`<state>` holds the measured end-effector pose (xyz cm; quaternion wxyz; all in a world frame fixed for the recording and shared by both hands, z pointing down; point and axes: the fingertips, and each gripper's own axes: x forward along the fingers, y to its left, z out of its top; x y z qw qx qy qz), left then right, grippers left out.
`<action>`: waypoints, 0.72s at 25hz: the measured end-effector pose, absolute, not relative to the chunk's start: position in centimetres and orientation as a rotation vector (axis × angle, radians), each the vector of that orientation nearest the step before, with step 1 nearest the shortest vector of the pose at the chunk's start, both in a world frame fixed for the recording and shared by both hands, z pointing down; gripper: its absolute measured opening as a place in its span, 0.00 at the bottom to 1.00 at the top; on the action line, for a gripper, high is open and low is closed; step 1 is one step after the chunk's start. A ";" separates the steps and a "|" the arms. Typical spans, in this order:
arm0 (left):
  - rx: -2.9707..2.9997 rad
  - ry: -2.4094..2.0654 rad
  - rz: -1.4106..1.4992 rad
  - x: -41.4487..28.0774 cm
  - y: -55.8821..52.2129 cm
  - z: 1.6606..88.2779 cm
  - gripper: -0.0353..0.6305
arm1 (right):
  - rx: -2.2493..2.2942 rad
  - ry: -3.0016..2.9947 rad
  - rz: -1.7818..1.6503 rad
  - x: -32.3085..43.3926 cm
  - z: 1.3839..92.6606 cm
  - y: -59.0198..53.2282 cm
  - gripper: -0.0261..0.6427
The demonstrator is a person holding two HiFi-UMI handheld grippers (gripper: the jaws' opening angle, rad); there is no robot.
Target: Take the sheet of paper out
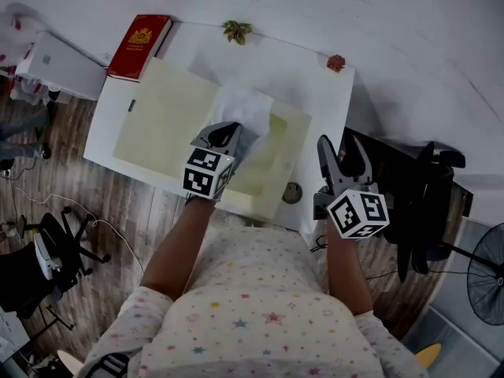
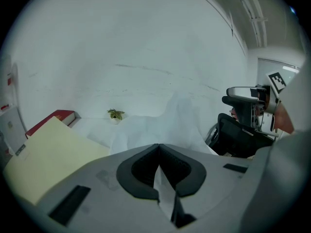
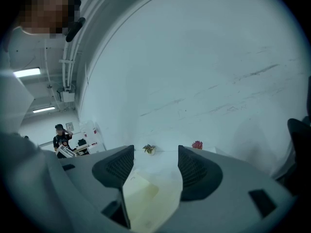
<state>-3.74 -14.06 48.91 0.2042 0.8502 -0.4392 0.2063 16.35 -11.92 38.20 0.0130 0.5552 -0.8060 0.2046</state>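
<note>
A pale yellow folder (image 1: 165, 109) lies open on the white table (image 1: 319, 93). A white sheet of paper (image 1: 246, 105) rises out of its middle, crumpled upward. My left gripper (image 1: 227, 132) is shut on the sheet's near edge and holds it above the folder. In the left gripper view the sheet (image 2: 160, 125) billows beyond the closed left gripper (image 2: 158, 147), with the folder (image 2: 53, 154) at the left. My right gripper (image 1: 342, 152) hovers open over the table's right front corner, nothing between its fingers. The right gripper view looks between the right gripper (image 3: 155, 161) and down on the folder (image 3: 150, 198).
A red book (image 1: 140, 44) lies at the table's far left corner. A small plant (image 1: 236, 30) and a red flower (image 1: 336, 62) stand along the back edge by the wall. A round object (image 1: 292, 193) sits near the front edge. A black chair (image 1: 425, 187) stands right of the table.
</note>
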 end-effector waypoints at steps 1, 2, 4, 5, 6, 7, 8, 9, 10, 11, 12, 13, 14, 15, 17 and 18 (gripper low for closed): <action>2.374 -1.231 0.569 -3.8 -14.0 48.6 0.07 | 1.730 -2.514 0.634 16.3 38.1 -11.9 0.44; 2.377 -1.236 0.561 -3.9 -14.0 48.3 0.07 | 1.730 -2.517 0.630 16.3 38.0 -11.8 0.44; 2.385 -1.247 0.545 -4.1 -14.0 47.7 0.07 | 1.731 -2.523 0.623 16.3 37.8 -11.8 0.44; 2.390 -1.252 0.536 -4.2 -14.1 47.3 0.07 | 1.731 -2.526 0.620 16.2 37.7 -11.8 0.44; 2.395 -1.258 0.527 -4.3 -14.1 47.0 0.07 | 1.732 -2.529 0.617 16.2 37.6 -11.8 0.44; 2.400 -1.263 0.520 -4.4 -14.3 46.6 0.07 | 1.732 -2.532 0.613 16.1 37.5 -11.8 0.44; 2.405 -1.266 0.514 -4.5 -14.4 46.3 0.07 | 1.732 -2.535 0.610 16.1 37.4 -11.9 0.44; 2.409 -1.268 0.510 -4.5 -14.4 46.0 0.07 | 1.732 -2.538 0.606 16.0 37.3 -11.9 0.44; 2.415 -1.270 0.506 -4.6 -14.5 45.7 0.07 | 1.731 -2.540 0.602 16.0 37.2 -11.9 0.44; 2.424 -1.273 0.502 -4.6 -14.6 45.3 0.07 | 1.731 -2.541 0.599 16.0 37.1 -11.9 0.44; 2.432 -1.279 0.499 -4.6 -14.8 44.9 0.07 | 1.732 -2.543 0.596 16.0 37.0 -11.9 0.44; 2.439 -1.284 0.493 -4.6 -14.9 44.5 0.07 | 1.732 -2.544 0.593 16.0 36.9 -12.0 0.44; 2.443 -1.287 0.483 -4.6 -15.0 44.2 0.07 | 1.732 -2.546 0.589 16.0 36.8 -12.0 0.44; 2.444 -1.289 0.470 -4.7 -15.0 43.8 0.07 | 1.733 -2.546 0.585 16.0 36.7 -12.0 0.44; 2.445 -1.290 0.441 -4.8 -15.2 43.1 0.07 | 1.735 -2.547 0.577 16.0 36.5 -12.0 0.44; 2.449 -1.293 0.427 -4.8 -15.3 42.6 0.07 | 1.738 -2.546 0.574 16.1 36.4 -12.1 0.44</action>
